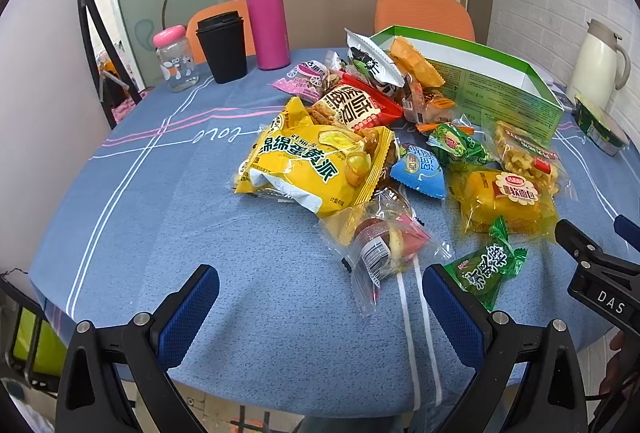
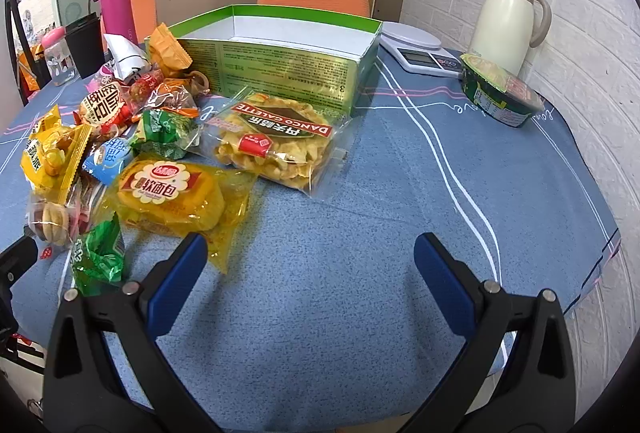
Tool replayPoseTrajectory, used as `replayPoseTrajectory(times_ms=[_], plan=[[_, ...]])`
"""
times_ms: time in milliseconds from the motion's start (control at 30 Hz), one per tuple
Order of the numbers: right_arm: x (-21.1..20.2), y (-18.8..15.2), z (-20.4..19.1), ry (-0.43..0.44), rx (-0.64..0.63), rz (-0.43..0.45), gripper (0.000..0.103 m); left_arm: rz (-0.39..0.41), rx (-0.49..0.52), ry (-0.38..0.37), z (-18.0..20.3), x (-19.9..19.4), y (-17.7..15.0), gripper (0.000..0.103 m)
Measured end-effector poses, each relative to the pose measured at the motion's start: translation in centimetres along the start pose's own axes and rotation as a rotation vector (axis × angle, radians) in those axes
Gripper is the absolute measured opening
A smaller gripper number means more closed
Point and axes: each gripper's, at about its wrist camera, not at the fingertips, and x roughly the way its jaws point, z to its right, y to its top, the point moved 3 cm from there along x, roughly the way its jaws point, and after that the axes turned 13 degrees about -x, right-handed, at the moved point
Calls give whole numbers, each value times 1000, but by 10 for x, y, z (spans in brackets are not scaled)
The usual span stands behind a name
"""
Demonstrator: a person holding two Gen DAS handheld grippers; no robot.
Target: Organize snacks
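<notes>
From your left wrist camera, your left gripper point(image 1: 320, 297) hangs over the near edge of the desk point(image 1: 160, 233) with its jaws spread wide and nothing between them. The snack pile point(image 1: 380, 137) lies ahead of it and to its right. Closest is a clear-wrapped cake packet point(image 1: 380, 245), long axis running from the gripper's right finger up and away toward the pile. Just beyond it the large yellow egg-yolk pie bag point(image 1: 308, 165) lies with its long axis crosswise, its printing upside down to you. A small green candy packet point(image 1: 486, 265) sits right beside the right finger, its lower end hidden behind the blue pad. Farther back, the open green box point(image 1: 500, 89) stands with its long side slanting away to the right; several packets lean against its near wall, too crowded to sort apart. Your right gripper point(image 1: 592, 253) enters at the right edge, mostly cut off, so this view does not show how it stands.

From your right wrist camera, your right gripper point(image 2: 310, 273) is also wide open and empty, above bare cloth. The pile is ahead and to its left. The yellow soft-bread packet point(image 2: 176, 197) lies just ahead of the left finger, long axis crosswise, one corner running behind the pad. The Danco Galette bag point(image 2: 276, 145) lies beyond, tilted toward the box point(image 2: 280, 73). The pile's left end is cut off by the frame.
</notes>
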Motion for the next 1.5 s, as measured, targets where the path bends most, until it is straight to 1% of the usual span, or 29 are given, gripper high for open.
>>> replayPoseTrajectory(times_ms=[200,300,367,400,467,533,600,633,667,700,767,833,900,967,1000,1033,1067,1100,1200,1233,1300,1367,1400,1433,1500], plan=[[5,0,1,19,-2,1,103,-7,2,-3,2,3,0,103],[6,1,0,65,-19,14,103,-4,-2,-25,1,1,0,103],[5,3,-3,148,-40,45,103,-7,7,-66,1,-2,-1,103],[5,4,-5,220,-47,61,103,-11,14,-87,2,-4,-1,103],[5,9,-6,328,-45,81,103,-19,33,-129,4,-8,-4,103],[5,16,-10,371,-74,99,103,-26,53,-171,7,-13,-7,102],[4,23,-15,385,-122,113,102,-36,76,-231,13,-18,-10,97],[4,27,-16,403,-147,118,100,-43,92,-264,18,-20,-10,95],[5,32,-18,429,-166,121,99,-52,108,-292,22,-21,-10,88],[5,37,-19,465,-178,124,97,-68,129,-328,28,-21,-12,78],[6,48,-23,552,-204,136,97,-108,158,-385,38,-17,-15,68],[10,59,-30,608,-261,148,96,-145,164,-410,47,-10,-17,67],[20,66,-39,651,-314,132,96,-153,168,-407,53,-4,-18,67],[34,67,-45,704,-328,90,90,-161,166,-412,58,0,-18,67],[41,66,-47,727,-333,62,78,-164,172,-425,60,2,-17,67],[47,65,-48,732,-332,39,69,-164,181,-431,63,2,-18,66],[51,62,-46,727,-329,23,67,-167,194,-429,65,6,-18,59],[54,59,-43,726,-323,16,67,-177,205,-431,67,9,-18,48],[56,47,-28,752,-266,9,67,-221,215,-435,69,25,-18,45],[55,43,-22,757,-253,9,67,-211,215,-438,69,27,-17,45],[49,37,-17,774,-239,17,67,-217,210,-440,70,32,-14,45],[45,31,-16,795,-244,16,68,-218,204,-440,70,35,-12,45],[44,31,-18,801,-254,16,71,-218,201,-438,70,36,-11,45],[43,29,-19,800,-264,20,74,-221,197,-439,67,34,-10,45],[43,27,-22,775,-292,31,74,-220,204,-434,68,35,-10,45]])
